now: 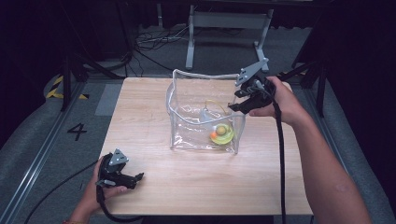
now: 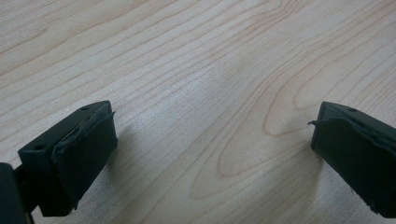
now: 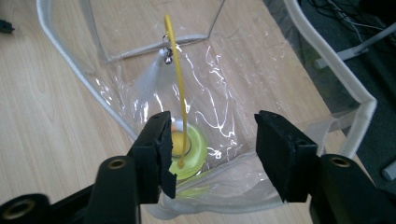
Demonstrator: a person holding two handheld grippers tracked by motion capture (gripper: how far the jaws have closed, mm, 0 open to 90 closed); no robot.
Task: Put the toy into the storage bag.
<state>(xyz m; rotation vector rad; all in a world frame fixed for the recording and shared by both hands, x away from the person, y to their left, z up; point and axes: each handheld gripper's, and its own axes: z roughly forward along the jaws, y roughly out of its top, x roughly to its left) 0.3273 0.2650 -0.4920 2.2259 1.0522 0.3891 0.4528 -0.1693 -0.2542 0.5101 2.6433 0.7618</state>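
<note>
Clear plastic bag [image 1: 205, 112], one, stands at centre of the high view on my tabletop [image 1: 154, 186], one yellow toy [image 1: 222, 134] inside; I judge the drop-in finished. Left tongs [image 2: 212, 154] gape, released, over bare wood. Right tongs [image 3: 212, 154], lower centre, released above the toy's wand [image 3: 177, 79]; next I'd lift clear.

The high view looks forward and down from above the person's side, taking in the whole worktop [image 1: 154, 186]. The left gripper view sits close over bare wood, facing along its own jaws. The right gripper view looks steeply down into the clear bag [image 3: 243, 79], which the high view shares [image 1: 187, 100].
</note>
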